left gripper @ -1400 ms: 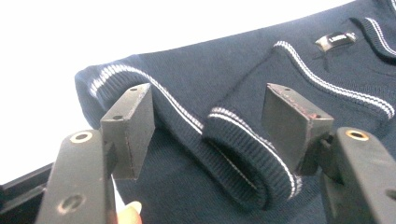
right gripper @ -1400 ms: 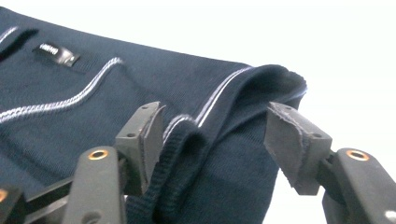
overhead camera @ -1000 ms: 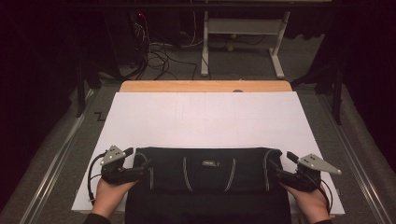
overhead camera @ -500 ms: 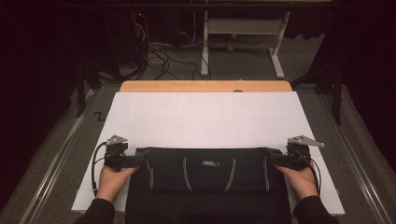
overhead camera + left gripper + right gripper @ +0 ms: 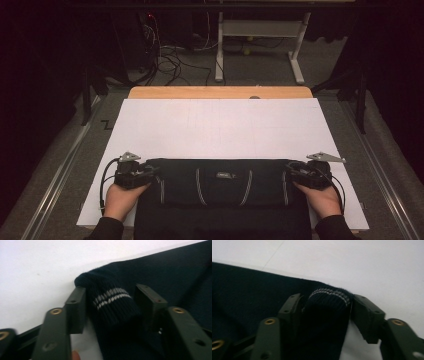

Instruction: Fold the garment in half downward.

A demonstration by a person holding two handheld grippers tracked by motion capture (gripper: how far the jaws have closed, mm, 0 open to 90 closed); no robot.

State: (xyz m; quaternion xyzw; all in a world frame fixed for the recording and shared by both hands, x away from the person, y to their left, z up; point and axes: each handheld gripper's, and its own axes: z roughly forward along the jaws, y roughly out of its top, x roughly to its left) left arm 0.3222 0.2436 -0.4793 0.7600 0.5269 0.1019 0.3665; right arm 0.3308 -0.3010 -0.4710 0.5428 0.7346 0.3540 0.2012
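A black knitted sweater (image 5: 225, 200) with thin white stripes lies folded along the near edge of the white table top (image 5: 225, 125). My left gripper (image 5: 150, 172) is at its left end. In the left gripper view its jaws (image 5: 111, 305) have just been closing, and the pads now press on a ribbed striped cuff (image 5: 112, 298) between them. My right gripper (image 5: 292, 172) is at the right end. In the right gripper view its jaws (image 5: 327, 307) have likewise been closing, and they pinch the other ribbed cuff (image 5: 329, 298). A hand holds each gripper from the near side.
A wooden strip (image 5: 220, 92) borders the table's far edge. Beyond it, on the dark floor, stand a white desk frame (image 5: 260, 40) and loose cables (image 5: 170, 55). Metal rails (image 5: 60, 175) run along both sides of the table.
Both grippers have levelled out and sunk against the sweater's ends. Their jaws have narrowed from wide apart to closed around the cuffs.
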